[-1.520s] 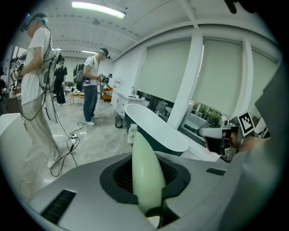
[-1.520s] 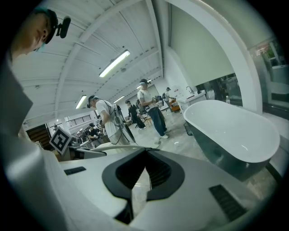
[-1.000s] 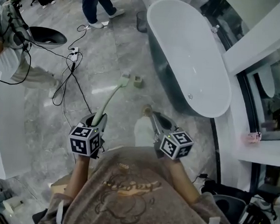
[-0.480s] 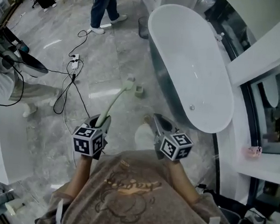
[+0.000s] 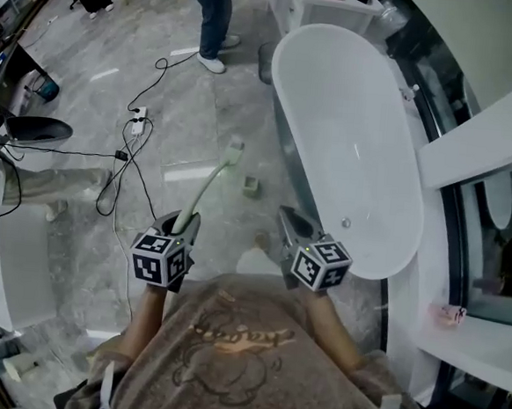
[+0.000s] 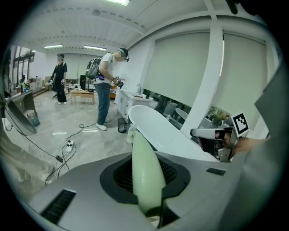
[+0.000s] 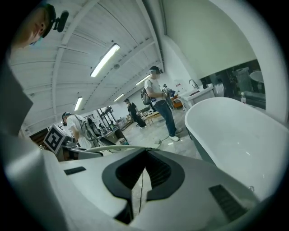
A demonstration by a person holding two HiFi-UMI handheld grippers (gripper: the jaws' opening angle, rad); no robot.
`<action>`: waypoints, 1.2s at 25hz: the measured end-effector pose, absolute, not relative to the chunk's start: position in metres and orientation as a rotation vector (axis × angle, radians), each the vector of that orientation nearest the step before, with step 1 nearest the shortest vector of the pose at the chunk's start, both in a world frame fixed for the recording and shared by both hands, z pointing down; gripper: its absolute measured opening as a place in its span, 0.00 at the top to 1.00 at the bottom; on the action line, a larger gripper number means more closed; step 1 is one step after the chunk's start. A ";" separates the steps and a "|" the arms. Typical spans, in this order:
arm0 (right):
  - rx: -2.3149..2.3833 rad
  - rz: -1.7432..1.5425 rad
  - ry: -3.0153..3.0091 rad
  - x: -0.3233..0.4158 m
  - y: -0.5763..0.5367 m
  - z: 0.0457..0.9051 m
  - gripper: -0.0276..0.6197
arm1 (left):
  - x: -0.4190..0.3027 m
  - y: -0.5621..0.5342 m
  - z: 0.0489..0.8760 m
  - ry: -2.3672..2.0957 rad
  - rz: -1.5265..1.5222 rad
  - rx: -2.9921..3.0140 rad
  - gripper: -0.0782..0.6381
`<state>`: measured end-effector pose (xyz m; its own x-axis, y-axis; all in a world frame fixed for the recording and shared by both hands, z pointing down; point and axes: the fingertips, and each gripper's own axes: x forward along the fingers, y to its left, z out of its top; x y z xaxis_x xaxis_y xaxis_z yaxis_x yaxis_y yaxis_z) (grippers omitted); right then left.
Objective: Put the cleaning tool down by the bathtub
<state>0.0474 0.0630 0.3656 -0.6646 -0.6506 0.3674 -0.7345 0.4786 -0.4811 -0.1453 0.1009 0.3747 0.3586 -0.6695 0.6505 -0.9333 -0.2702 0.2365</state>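
Left tool [image 5: 184, 224] still clamps the green brush [image 5: 206, 186]; right tool [image 5: 287, 217] stays closed, empty; bathtub [image 5: 350, 136] now nearer.

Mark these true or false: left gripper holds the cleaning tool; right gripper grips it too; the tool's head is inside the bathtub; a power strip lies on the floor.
1. The left gripper holds the pale green cleaning tool by its handle. True.
2. The right gripper grips the tool too. False: its jaws are together with nothing between them, apart from the tool.
3. The tool's head is inside the bathtub. False: it is held out over the floor, to the left of the tub.
4. A power strip with cables lies on the floor left of the tub. True.
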 end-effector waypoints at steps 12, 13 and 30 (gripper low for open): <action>1.101 0.930 -2.608 0.075 -0.036 0.365 0.96 | -0.121 0.009 0.370 -1.449 0.511 1.946 0.78; 1.107 0.921 -2.610 0.077 -0.041 0.364 0.96 | -0.119 0.003 0.370 -1.450 0.507 1.945 0.78; 1.254 0.949 -2.580 0.074 -0.100 0.372 0.96 | -0.127 -0.074 0.379 -1.393 0.540 1.990 0.78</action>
